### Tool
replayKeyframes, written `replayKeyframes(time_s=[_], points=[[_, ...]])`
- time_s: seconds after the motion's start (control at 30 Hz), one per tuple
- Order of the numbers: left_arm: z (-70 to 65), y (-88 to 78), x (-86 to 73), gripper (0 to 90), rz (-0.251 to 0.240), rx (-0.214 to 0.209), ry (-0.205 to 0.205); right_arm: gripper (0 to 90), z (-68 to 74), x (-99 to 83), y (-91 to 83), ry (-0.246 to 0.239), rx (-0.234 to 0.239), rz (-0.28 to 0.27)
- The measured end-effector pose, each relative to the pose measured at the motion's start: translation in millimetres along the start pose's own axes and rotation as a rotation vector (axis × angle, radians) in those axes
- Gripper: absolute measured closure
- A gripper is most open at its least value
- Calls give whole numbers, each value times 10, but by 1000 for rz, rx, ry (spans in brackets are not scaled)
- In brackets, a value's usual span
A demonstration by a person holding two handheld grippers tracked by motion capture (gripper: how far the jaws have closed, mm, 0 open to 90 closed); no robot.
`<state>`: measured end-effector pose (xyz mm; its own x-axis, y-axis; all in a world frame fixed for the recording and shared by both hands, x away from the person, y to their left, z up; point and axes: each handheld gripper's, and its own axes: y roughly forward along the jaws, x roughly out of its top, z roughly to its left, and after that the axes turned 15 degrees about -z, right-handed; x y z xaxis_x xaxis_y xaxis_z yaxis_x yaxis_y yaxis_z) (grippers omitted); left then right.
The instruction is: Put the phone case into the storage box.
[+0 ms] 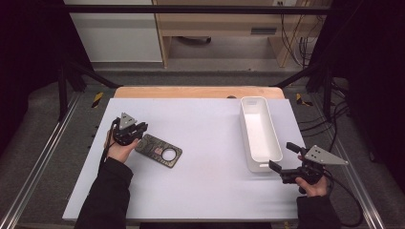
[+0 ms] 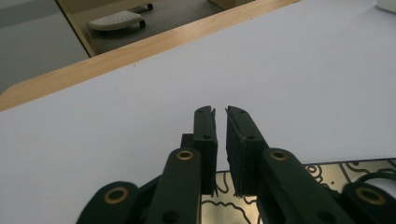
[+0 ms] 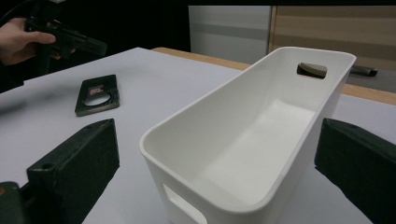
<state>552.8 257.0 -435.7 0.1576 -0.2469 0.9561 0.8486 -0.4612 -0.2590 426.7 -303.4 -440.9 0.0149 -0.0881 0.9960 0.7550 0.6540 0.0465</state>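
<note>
A dark flat plate (image 1: 160, 150) with a round hole and pale line drawings lies on the white tabletop (image 1: 200, 186) at the left. My left gripper (image 1: 142, 127) hovers over the plate's left end. In the left gripper view its jaws (image 2: 220, 112) stand almost together with nothing between them, and the plate (image 2: 327, 172) shows underneath. My right gripper (image 1: 283, 156) sits at the near right corner of an empty white bin (image 1: 248, 133). In the right gripper view its jaws (image 3: 217, 128) stand wide apart, one on either side of the bin's near end (image 3: 154, 135).
A wooden table edge (image 1: 198, 91) runs along the back. Metal frame rails (image 1: 43, 157) flank both sides, and cables (image 1: 334, 119) lie on the floor at the right. The right gripper view also takes in the plate (image 3: 97, 95) and the left hand's gripper (image 3: 79, 44).
</note>
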Motion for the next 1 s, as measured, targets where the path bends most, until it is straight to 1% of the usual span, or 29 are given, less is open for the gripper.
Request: replayKeyframes(time_s=[0.03, 0.07, 0.1, 0.13, 0.2, 0.27, 0.4, 0.47, 0.6, 0.63, 0.67, 0.77, 0.9, 0.93, 1.0], points=[[3, 13, 0, 828, 7, -1, 4, 4, 0, 0, 0, 0, 0, 0], [4, 28, 1, 857, 12, -1, 9, 4, 0, 0, 0, -1, 0, 1], [8, 60, 7, 862, 27, -4, 8, 4, -1, -1, 1, 0, 1, 0], [8, 60, 7, 872, 27, -4, 8, 4, -1, -1, 0, 0, -1, 0], [11, 91, 12, 889, 45, -1, 6, 4, -1, -1, 0, 0, -1, 0], [16, 128, 9, 892, 67, 1, 0, 4, -1, -1, 0, 0, -1, 0], [24, 191, -33, 892, 86, 7, -3, 4, -1, -2, 1, 1, 1, -2], [25, 220, -60, 892, 98, -5, -15, 4, -1, -1, 1, 1, 0, -1], [9, 278, -107, 892, 124, -26, -10, 4, -2, -4, 2, 2, 0, 1], [1, 297, -121, 892, 129, -29, -2, 4, -3, -6, 3, 2, 0, 2], [-5, 308, -129, 892, 133, -30, -2, 4, -2, -7, 4, 0, 0, 3], [-12, 350, -166, 892, 155, -31, 15, 4, -1, -7, 5, 0, 1, 2], [3, 382, -207, 892, 179, -37, 3, 4, -3, -7, 3, 1, 1, 1], [5, 391, -217, 892, 181, -41, -5, 4, -3, -7, 4, 1, 0, 2], [5, 405, -230, 892, 185, -39, -2, 4, -3, -8, 4, 1, 1, 2]])
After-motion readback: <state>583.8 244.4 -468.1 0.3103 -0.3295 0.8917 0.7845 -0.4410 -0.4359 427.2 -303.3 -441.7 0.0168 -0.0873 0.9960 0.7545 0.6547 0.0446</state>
